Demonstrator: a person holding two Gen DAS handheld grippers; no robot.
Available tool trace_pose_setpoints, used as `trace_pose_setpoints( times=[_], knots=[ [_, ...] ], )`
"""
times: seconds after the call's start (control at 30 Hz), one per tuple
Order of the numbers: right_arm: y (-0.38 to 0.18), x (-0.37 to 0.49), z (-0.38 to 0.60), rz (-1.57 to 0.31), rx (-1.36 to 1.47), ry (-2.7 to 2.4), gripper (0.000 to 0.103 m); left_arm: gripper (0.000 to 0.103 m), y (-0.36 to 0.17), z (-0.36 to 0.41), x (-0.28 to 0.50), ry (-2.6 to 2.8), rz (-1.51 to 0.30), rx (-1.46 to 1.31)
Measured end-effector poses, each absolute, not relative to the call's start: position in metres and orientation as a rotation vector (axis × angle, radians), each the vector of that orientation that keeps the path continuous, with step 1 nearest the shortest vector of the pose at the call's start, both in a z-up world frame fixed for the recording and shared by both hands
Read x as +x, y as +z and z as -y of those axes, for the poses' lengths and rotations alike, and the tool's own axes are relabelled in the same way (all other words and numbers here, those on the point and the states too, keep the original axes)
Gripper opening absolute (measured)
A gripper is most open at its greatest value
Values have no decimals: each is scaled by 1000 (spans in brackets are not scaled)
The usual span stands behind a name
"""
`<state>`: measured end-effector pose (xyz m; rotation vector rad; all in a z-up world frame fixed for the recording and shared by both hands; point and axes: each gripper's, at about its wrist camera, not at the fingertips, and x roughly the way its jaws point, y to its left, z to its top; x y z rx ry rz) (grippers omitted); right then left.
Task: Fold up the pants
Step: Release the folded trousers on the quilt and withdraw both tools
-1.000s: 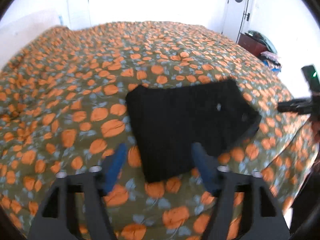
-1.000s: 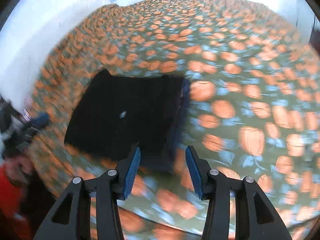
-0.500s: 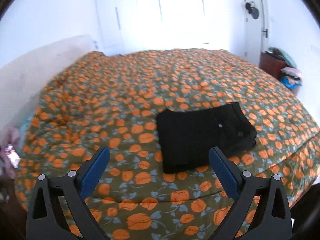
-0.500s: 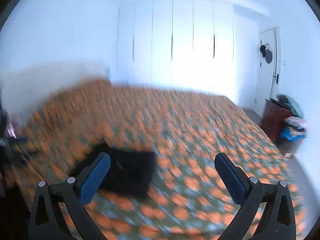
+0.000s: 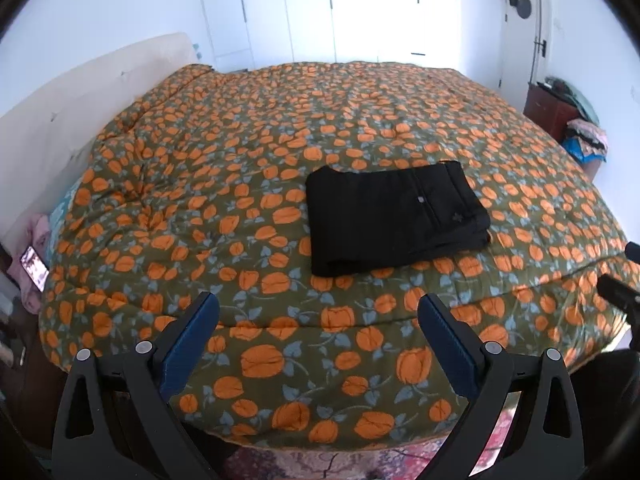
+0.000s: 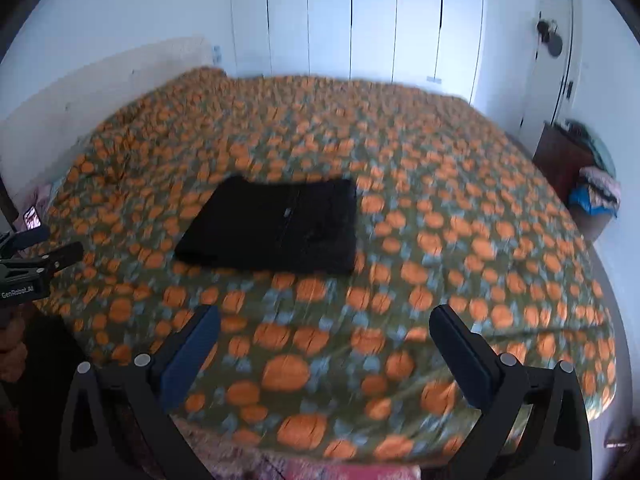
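The black pants (image 5: 394, 218) lie folded into a flat rectangle on the bed's orange-flowered quilt (image 5: 224, 168); they also show in the right wrist view (image 6: 276, 226). My left gripper (image 5: 318, 334) is open and empty, held back over the bed's near edge, well short of the pants. My right gripper (image 6: 326, 342) is open and empty too, also back at the near edge. The left gripper shows at the left edge of the right wrist view (image 6: 32, 264).
A white headboard (image 5: 80, 96) runs along the left. White wardrobe doors (image 5: 332, 12) stand behind the bed. A dark cabinet with piled clothes (image 5: 568, 116) stands at the right by a door. A lit phone (image 5: 34, 268) lies at the left of the bed.
Both grippers have opened wide and pulled back from the folded pants to the bed's near edge. The pants stay where they lay.
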<state>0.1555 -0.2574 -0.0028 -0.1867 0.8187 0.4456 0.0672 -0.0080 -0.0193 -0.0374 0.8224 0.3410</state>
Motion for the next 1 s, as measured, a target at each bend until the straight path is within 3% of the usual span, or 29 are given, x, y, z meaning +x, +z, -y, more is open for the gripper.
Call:
trace_pose_setpoints(
  times=[1.0],
  knots=[
    [-28,122,244,-903,-249,412,103,101,-31,36,59,254,-842,2]
  ],
)
